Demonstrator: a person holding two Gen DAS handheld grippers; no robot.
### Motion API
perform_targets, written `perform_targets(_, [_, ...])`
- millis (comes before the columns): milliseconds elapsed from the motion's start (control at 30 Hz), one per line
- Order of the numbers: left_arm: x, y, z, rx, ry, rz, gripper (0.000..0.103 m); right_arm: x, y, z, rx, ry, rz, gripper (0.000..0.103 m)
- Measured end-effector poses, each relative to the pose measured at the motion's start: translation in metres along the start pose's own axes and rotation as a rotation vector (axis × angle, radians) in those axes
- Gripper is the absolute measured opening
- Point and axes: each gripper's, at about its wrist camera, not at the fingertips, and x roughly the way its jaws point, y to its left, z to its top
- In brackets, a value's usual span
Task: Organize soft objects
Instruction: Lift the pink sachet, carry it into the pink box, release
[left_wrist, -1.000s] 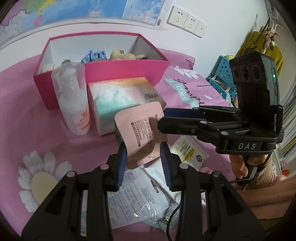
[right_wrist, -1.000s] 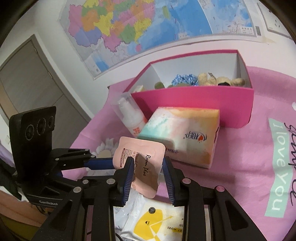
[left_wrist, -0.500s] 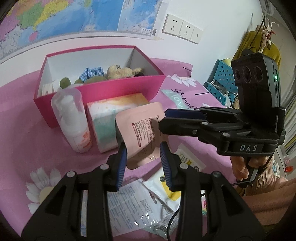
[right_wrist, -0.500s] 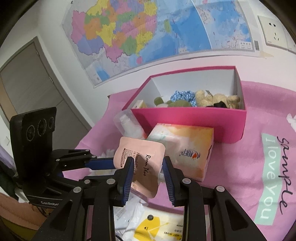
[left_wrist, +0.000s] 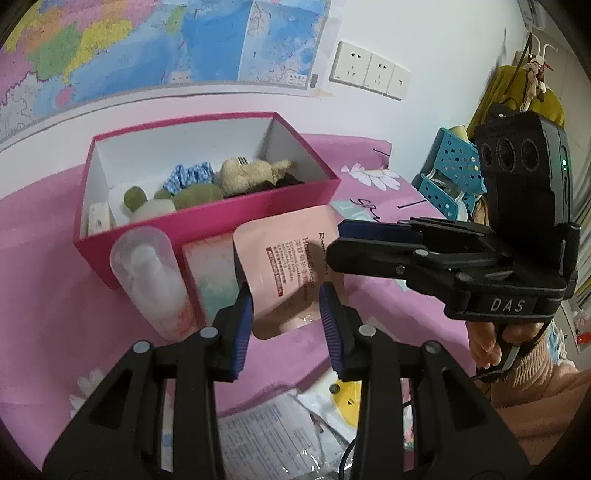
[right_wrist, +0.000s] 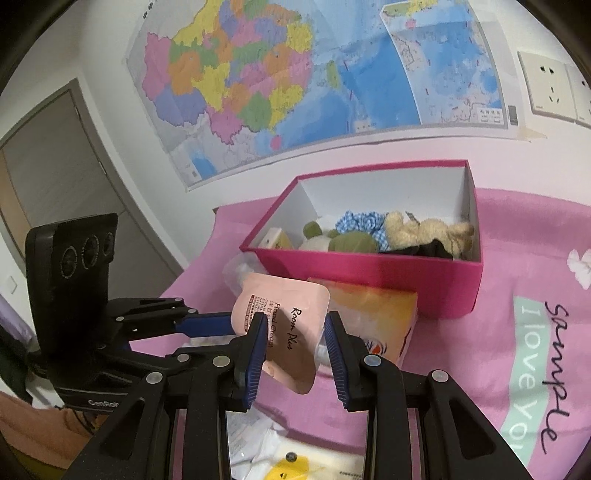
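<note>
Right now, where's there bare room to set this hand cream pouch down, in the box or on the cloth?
The pink box has bare floor along its back wall, behind the plush bear; its front is packed. The pink cloth right of the box is bare. In front of the box it is crowded: tissue pack, pump bottle, and loose packets nearest you.

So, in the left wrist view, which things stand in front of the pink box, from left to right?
pump bottle → tissue pack → hand cream pouch, held up off the cloth.
</note>
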Motion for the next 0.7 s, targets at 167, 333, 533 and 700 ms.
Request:
perform_targets(167, [0.001, 0.004, 0.015, 0.006, -0.018, 0.013, 0.038, 0.001, -0.001, 0.013, -0.009, -0.027, -0.003, 0.032])
perform_targets(333, [0.002, 0.012, 0.030, -0.003, -0.036, 0.031, 0.038, 0.004, -0.001, 0.027, -0.023, -0.046, -0.001, 0.032])
perform_targets(533, [0.008, 0.022, 0.045, -0.011, -0.039, 0.056, 0.038, 0.014, -0.007, 0.042, -0.012, -0.060, 0.011, 0.032])
perform_targets(700, [0.012, 0.031, 0.054, -0.034, -0.035, 0.068, 0.038, 0.023, -0.012, 0.054, -0.008, -0.062, 0.017, 0.032])
